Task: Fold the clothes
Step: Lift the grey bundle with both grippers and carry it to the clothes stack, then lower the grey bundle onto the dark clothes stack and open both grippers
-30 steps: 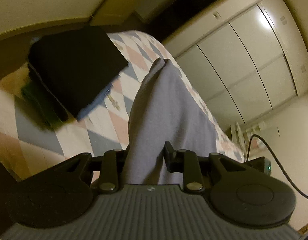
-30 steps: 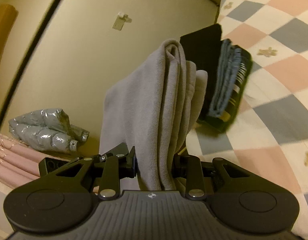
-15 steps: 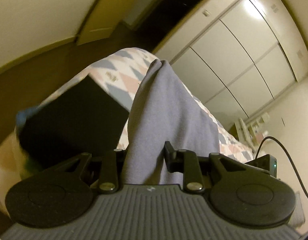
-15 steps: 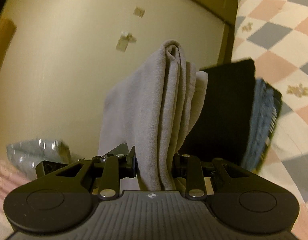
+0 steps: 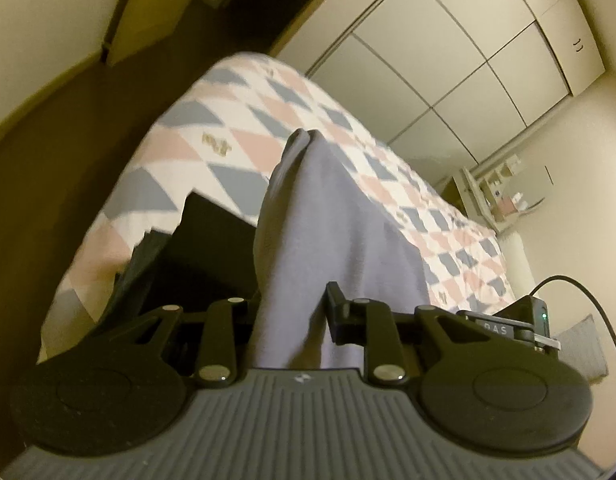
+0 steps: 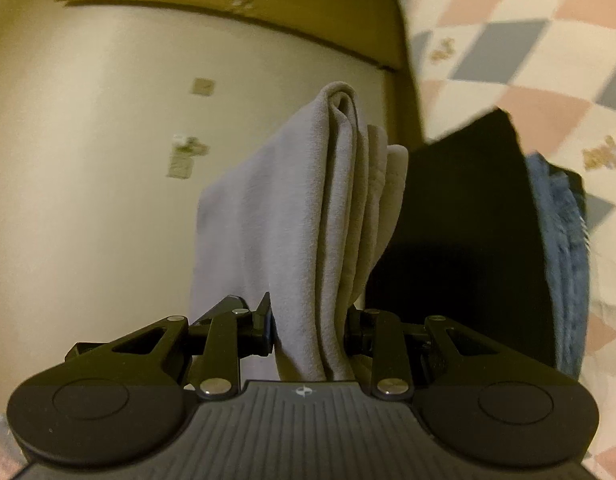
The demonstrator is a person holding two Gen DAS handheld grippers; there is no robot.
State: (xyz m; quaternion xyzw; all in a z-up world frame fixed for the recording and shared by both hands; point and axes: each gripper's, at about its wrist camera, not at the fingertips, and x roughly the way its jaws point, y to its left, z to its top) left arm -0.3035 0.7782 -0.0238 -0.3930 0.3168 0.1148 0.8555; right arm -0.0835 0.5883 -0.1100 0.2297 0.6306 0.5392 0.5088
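Observation:
A folded grey garment (image 5: pixel 327 236) is held in the air by both grippers. My left gripper (image 5: pixel 292 312) is shut on one end of it, the cloth rising between its fingers. My right gripper (image 6: pixel 309 320) is shut on the other end of the grey garment (image 6: pixel 308 216), where several folded layers show. A pile of folded clothes with a black piece (image 5: pixel 200 248) on top lies on the bed just below and left of the left gripper. In the right wrist view the black piece (image 6: pixel 459 216) sits right of the garment, over a blue denim layer (image 6: pixel 563 264).
The bed (image 5: pixel 228 148) has a quilt of pink, blue and white diamonds. A wardrobe (image 5: pixel 459 64) with pale doors fills the far wall. Dark floor (image 5: pixel 36 168) lies left of the bed. A cream wall (image 6: pixel 108 160) stands behind the garment in the right wrist view.
Both grippers have carried the grey garment toward and over the clothes pile; the black top piece now sits close under the left gripper and right beside the garment in the right wrist view.

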